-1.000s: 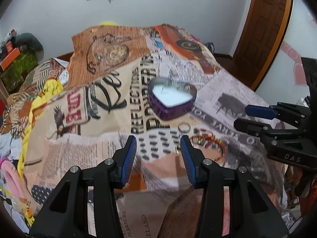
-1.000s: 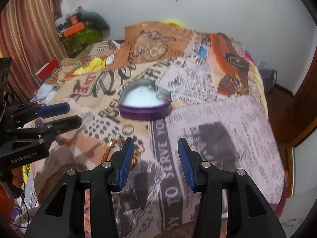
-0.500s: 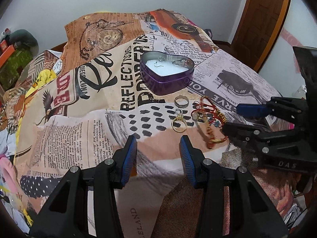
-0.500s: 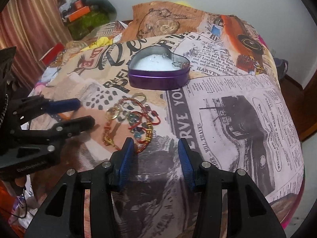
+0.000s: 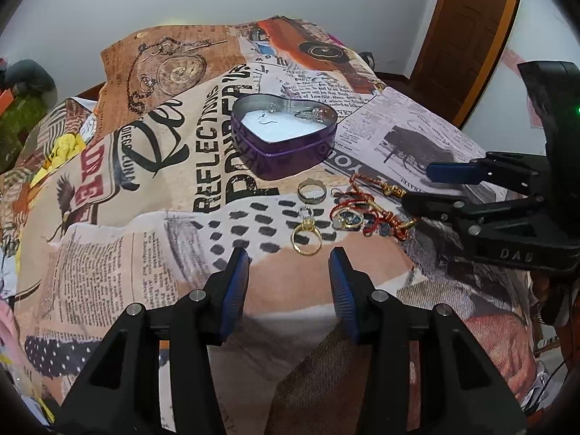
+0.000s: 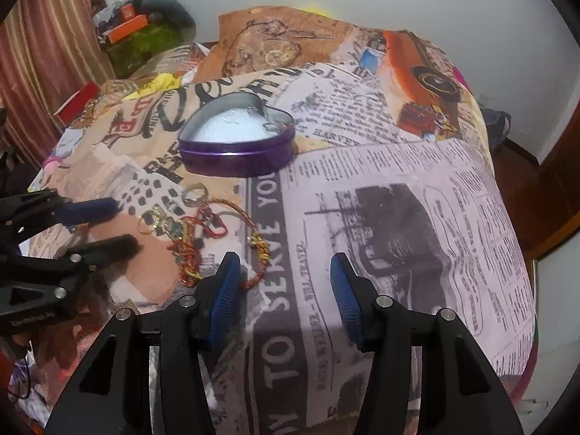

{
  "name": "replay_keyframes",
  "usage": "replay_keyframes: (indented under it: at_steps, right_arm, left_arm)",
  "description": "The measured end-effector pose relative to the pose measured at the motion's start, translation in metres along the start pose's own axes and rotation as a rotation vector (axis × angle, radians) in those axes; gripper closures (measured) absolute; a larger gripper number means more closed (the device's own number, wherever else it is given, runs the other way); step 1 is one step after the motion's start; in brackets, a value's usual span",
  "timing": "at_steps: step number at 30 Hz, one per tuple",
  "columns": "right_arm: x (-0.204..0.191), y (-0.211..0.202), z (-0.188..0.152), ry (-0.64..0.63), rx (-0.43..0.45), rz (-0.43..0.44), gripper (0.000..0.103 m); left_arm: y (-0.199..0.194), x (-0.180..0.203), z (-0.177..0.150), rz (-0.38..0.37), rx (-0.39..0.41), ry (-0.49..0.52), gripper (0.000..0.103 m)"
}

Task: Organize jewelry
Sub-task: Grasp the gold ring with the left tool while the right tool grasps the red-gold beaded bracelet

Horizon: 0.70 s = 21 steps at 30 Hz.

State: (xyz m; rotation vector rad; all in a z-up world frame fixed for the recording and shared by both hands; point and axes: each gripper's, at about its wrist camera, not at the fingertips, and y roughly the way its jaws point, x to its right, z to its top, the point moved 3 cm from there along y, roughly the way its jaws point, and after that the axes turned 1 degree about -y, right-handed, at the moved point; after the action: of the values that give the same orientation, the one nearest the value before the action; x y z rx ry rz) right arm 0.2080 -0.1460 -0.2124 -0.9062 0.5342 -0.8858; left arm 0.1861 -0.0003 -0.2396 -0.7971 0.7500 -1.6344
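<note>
An open purple heart-shaped tin (image 5: 286,145) with white lining holds a few small earrings (image 5: 315,114); it also shows in the right wrist view (image 6: 235,148). In front of it lie a silver band ring (image 5: 311,191), a gold ring (image 5: 306,239), and red-and-gold thread bracelets (image 5: 377,210) tangled with a blue-stone ring (image 5: 348,219). The bracelets (image 6: 214,235) also show in the right wrist view. My left gripper (image 5: 288,264) is open and empty, just short of the gold ring. My right gripper (image 6: 286,272) is open and empty, right of the bracelets.
Everything lies on a bed covered by a newspaper-print sheet (image 5: 145,181). A wooden door (image 5: 467,29) stands at the back right. Clutter and a green box (image 6: 145,43) sit by the curtain (image 6: 43,54) at the left. The bed edge drops off at the right (image 6: 522,290).
Both grippers have moved forward and lower toward the jewelry; the rings and bracelets now sit closer to the fingertips. Both stay open.
</note>
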Motion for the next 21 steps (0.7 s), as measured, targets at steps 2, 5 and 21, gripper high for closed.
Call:
replay_keyframes:
  at_steps: [2, 5, 21]
  right_arm:
    - [-0.002, 0.006, 0.001, -0.011, -0.001, -0.009, 0.055]
    - [-0.001, 0.012, 0.000, -0.008, 0.002, 0.006, 0.060]
    - [-0.001, 0.012, 0.001, 0.015, 0.034, 0.044, 0.097]
  left_arm:
    - [0.002, 0.000, 0.002, -0.009, 0.001, 0.000, 0.058]
    - [0.007, 0.003, 0.004, -0.027, 0.002, 0.014, 0.059]
    - [0.017, 0.004, 0.008, -0.086, 0.000, 0.022, 0.085]
